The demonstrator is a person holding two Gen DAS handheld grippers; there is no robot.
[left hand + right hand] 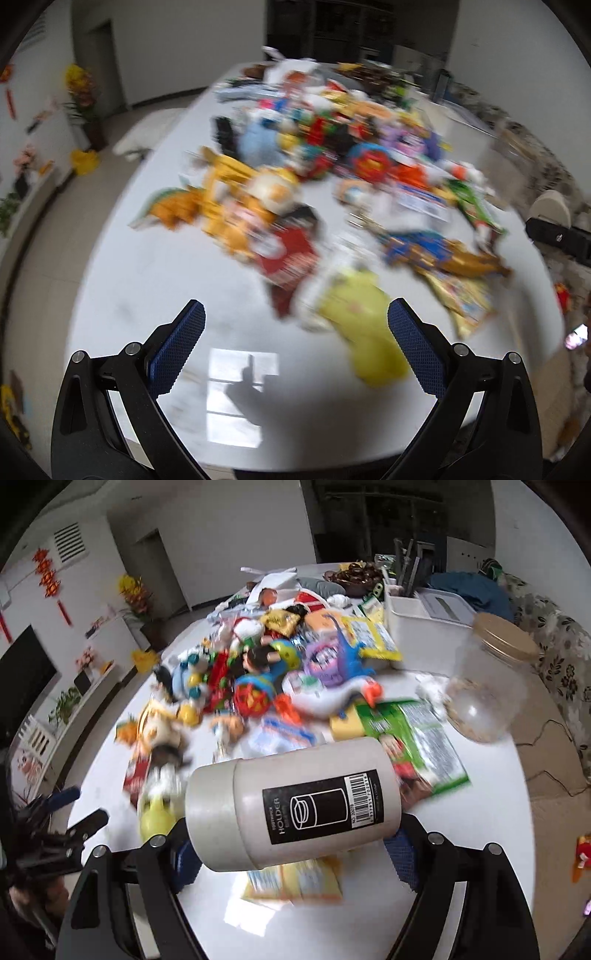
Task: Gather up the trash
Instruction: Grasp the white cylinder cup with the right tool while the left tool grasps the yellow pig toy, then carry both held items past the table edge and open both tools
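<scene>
1. The right gripper (pixel 291 853) holds a beige cylindrical canister (pixel 291 805) crosswise between its blue pads, lid end to the left, base to the right. The jaws stand wide, closed on the canister's length.
2. The canister carries a black label (pixel 321 806) with a barcode and a line drawing of a container. It hangs above the white table (pixel 480 830), clear of the surface.
3. Under the canister, on the near part of the table, lies a yellow-and-orange packet (pixel 295 882), blurred.
4. The left gripper (pixel 295 350) hovers over the near edge of the table (pixel 147 295) with its jaws spread wide and nothing between them. Its blue fingers (pixel 181 343) frame bare tabletop and a window reflection.
5. Just beyond the left gripper's right finger lies a yellow-green wrapper (pixel 365 332), blurred; whether the finger touches it I cannot tell.
6. The trash is spread across the middle and far part of the table: a red packet (pixel 288 254), a blue-and-gold wrapper (pixel 443 254), a green packet (pixel 417 738), mixed with colourful toys (pixel 258 664).
7. At the right side of the table stands a clear jar (pixel 484 694) with a tan lid, tilted in the fisheye view, well apart from the canister.
8. A white box (pixel 406 613) sits at the far right of the table.
9. The left-wrist view is heavily blurred, so smaller items cannot be told apart.
</scene>
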